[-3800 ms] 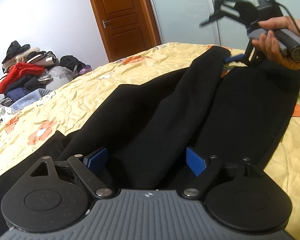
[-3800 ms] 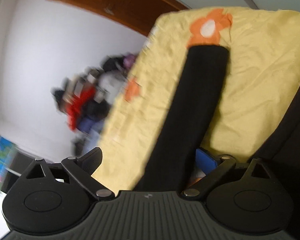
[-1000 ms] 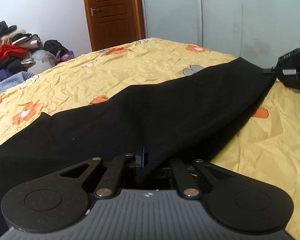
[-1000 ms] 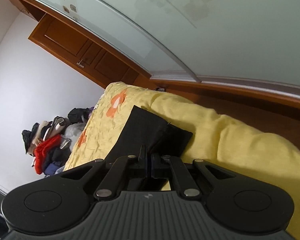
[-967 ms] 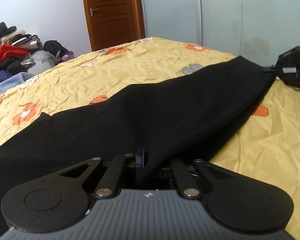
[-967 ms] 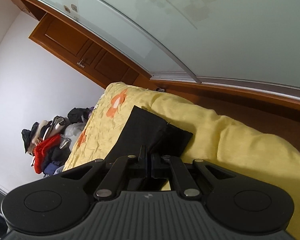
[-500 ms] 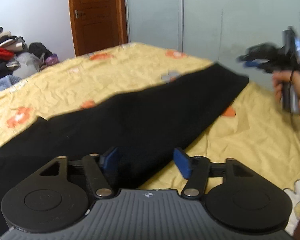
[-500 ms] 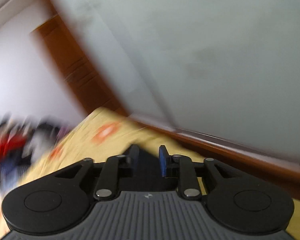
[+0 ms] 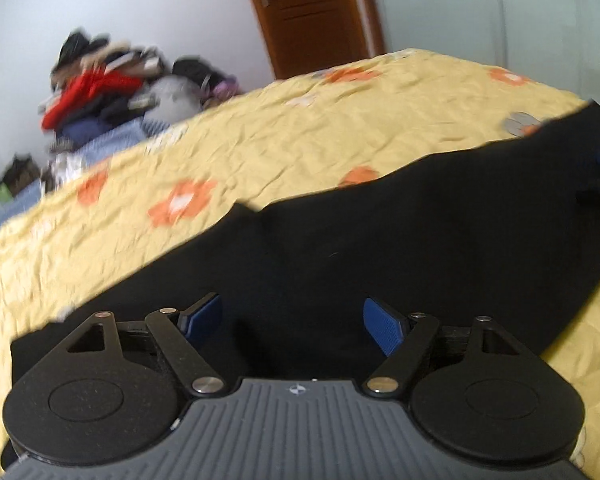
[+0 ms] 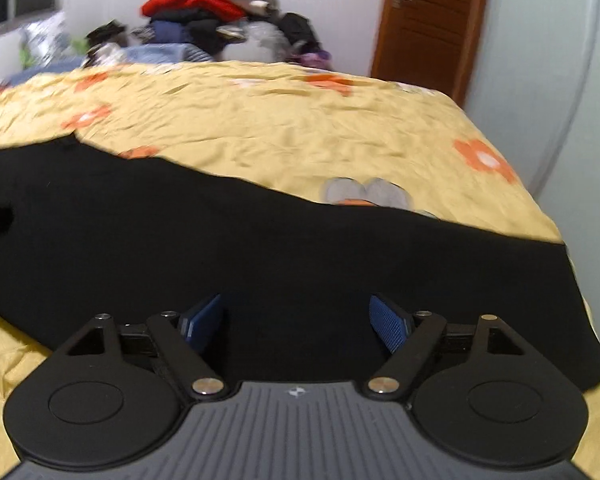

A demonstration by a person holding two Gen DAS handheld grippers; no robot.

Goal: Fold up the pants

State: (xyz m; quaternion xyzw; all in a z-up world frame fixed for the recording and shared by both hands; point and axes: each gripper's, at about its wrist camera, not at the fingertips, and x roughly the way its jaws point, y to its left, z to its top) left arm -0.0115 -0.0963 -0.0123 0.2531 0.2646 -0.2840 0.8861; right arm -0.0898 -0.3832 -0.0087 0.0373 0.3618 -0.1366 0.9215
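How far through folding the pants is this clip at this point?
Done: the black pants lie as one long band across the yellow bedspread, apparently already folded leg over leg. In hand: nothing; the left tongs and right tongs are both open above the fabric, gripping none of it. Left: the crosswise folds, since the band is at full length.

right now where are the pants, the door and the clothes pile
pants (image 10: 260,248): right wrist view, middle of the black fabric
door (image 10: 424,28): right wrist view, centre panel
clothes pile (image 9: 100,96): left wrist view, red garment in the heap
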